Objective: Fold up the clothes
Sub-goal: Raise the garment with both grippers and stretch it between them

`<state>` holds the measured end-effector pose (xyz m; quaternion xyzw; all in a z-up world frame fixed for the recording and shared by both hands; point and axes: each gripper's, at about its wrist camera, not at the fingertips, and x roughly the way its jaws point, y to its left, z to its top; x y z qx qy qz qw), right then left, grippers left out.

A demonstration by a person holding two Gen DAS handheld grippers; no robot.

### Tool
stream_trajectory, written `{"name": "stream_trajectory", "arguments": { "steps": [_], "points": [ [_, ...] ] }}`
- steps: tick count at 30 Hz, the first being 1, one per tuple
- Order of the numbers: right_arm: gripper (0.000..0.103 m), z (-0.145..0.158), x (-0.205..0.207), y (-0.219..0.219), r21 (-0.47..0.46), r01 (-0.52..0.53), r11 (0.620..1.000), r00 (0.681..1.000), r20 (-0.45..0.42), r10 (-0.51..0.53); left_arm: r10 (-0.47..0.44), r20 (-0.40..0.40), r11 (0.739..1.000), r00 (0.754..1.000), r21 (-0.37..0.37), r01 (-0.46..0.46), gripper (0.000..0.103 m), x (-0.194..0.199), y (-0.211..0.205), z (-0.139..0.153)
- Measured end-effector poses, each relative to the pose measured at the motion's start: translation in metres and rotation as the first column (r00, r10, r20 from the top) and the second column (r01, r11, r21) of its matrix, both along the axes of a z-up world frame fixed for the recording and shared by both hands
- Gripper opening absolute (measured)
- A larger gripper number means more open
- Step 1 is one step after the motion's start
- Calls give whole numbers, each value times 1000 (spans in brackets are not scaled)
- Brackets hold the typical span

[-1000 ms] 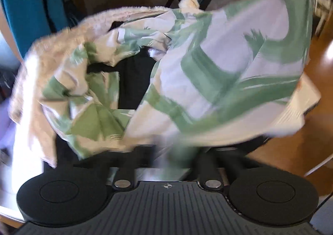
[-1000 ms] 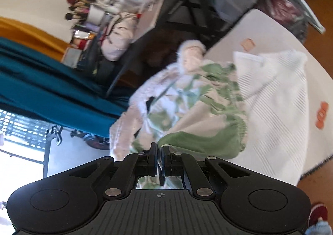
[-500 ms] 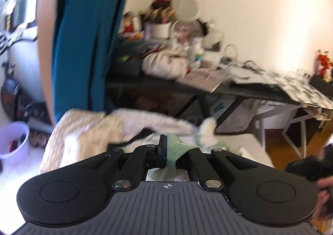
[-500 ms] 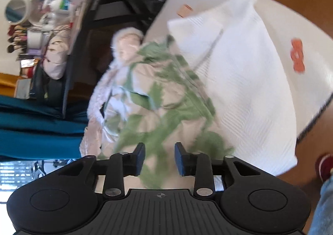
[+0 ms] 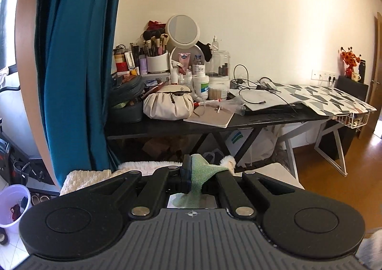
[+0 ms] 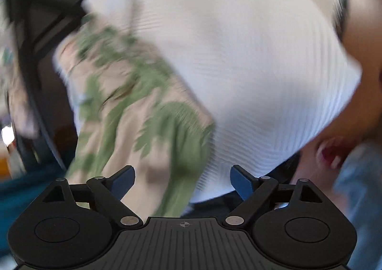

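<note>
- The left tool (image 5: 194, 178) is pinching a fold of the green-printed garment (image 5: 200, 174) between its pressed-together fingers; the cloth is bunching up at the tips and draping over the right-hand finger, with more of it trailing down behind the tool's body.
- This tool is pointing toward a black desk (image 5: 167, 126) standing against a cream wall, crowded with a round mirror (image 5: 183, 28), a cup of makeup brushes (image 5: 156, 59), bottles, a cream gathered pouch (image 5: 168, 104), a notebook (image 5: 210, 117) and loose cables.
- A teal curtain (image 5: 76, 67) is hanging at the left of the desk, and a fluffy cream item (image 5: 133, 166) is lying just beyond the left tool's tips.
- A board with a grey geometric cover (image 5: 327, 99) is sitting to the right of the desk, over a wooden floor (image 5: 339, 196).
- The right tool (image 6: 182, 180) is standing spread wide, its jaws having just been opening; its blue-padded fingers (image 6: 124, 179) are touching nothing.
- In the right wrist view, heavily blurred, the garment (image 6: 133, 112) is hanging in front of and between the open fingers, its green leaf print on a pale ground running from upper left down toward the tool's body.
- A white ribbed cloth (image 6: 238, 67) is lying beside the garment on the right, filling most of that view; the garment's edge is overlapping it.
</note>
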<state>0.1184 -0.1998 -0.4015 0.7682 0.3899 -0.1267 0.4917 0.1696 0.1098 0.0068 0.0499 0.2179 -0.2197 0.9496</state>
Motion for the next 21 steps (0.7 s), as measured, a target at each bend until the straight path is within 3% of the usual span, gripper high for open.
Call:
{"name": "stream_trajectory", "arguments": {
  "steps": [3,8,10,12,14,15,18,21],
  "points": [
    [85,-20,7,14,72,96,993,995,27,-98,-23,19,999,1000,24,23,1,-3,1,8],
    [85,-29,32,41,159,75,984,994,70,-87,-24,34,1000,999,9,23,1,-9,6,20],
    [85,-28,35,40,179,149,973,983,83,-166,-6,43,1000,999,-8,7,1,-12,11,25],
    [73,-24,37,33,190,230,954,961,111,-254,17,50,1000,999,-24,-16,1,-14,18,30],
    [26,-10,44,22,183,241,953,949,163,-271,54,52,998,997,-21,-53,1,-16,27,32],
    [16,0,50,15,188,225,956,947,190,-260,74,50,997,996,-21,-73,1,-17,31,33],
    [12,53,63,-18,112,191,975,938,273,-215,133,39,990,990,-51,-131,1,-17,44,36],
    [11,135,72,-60,-32,184,982,893,422,-154,186,40,977,982,-114,-180,1,-16,56,43]
  ]
}}
